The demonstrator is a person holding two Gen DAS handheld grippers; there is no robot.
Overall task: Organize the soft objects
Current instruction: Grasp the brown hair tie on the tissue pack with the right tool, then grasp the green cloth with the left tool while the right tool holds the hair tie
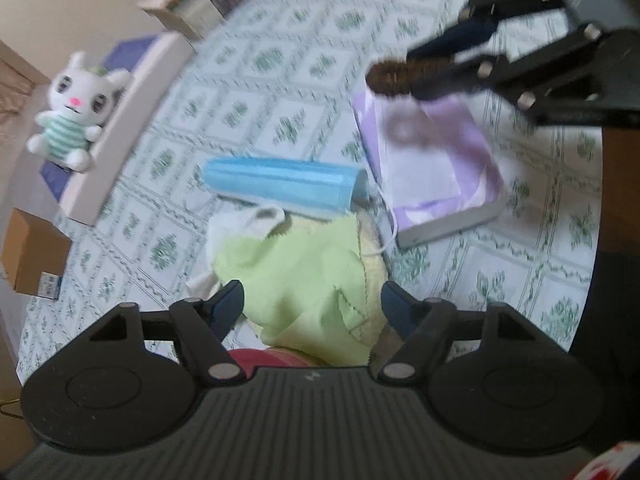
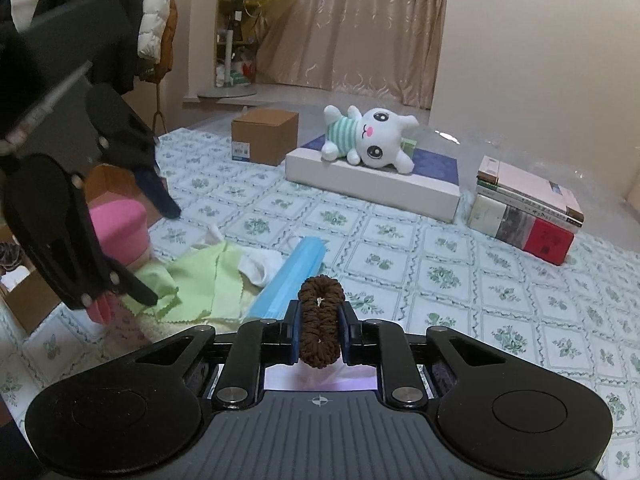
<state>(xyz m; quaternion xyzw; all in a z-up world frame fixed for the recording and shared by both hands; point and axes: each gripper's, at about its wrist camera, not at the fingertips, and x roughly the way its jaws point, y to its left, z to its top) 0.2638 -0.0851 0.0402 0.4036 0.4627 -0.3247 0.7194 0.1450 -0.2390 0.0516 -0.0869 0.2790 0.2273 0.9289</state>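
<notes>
A brown scrunchie (image 2: 320,320) stands squeezed between the pads of my right gripper (image 2: 320,322), which is shut on it; in the left wrist view the scrunchie (image 1: 394,78) hangs above a purple pack (image 1: 436,168) in that right gripper (image 1: 418,68). My left gripper (image 1: 312,300) points down over a pile, jaws open, with a light green cloth (image 1: 304,272) between the fingers. A blue face mask (image 1: 280,184) and a white sock (image 1: 256,220) lie just beyond the cloth. The right wrist view shows the left gripper (image 2: 162,256) over the green cloth (image 2: 200,280), beside the mask (image 2: 292,276).
A white plush cat (image 2: 372,136) lies on a flat white box (image 2: 372,188). A stack of books (image 2: 524,216) sits to its right and a cardboard box (image 2: 266,134) to its left. A pink object (image 2: 118,224) and an open carton (image 2: 108,184) stand by the pile. The floral sheet (image 2: 440,272) covers the surface.
</notes>
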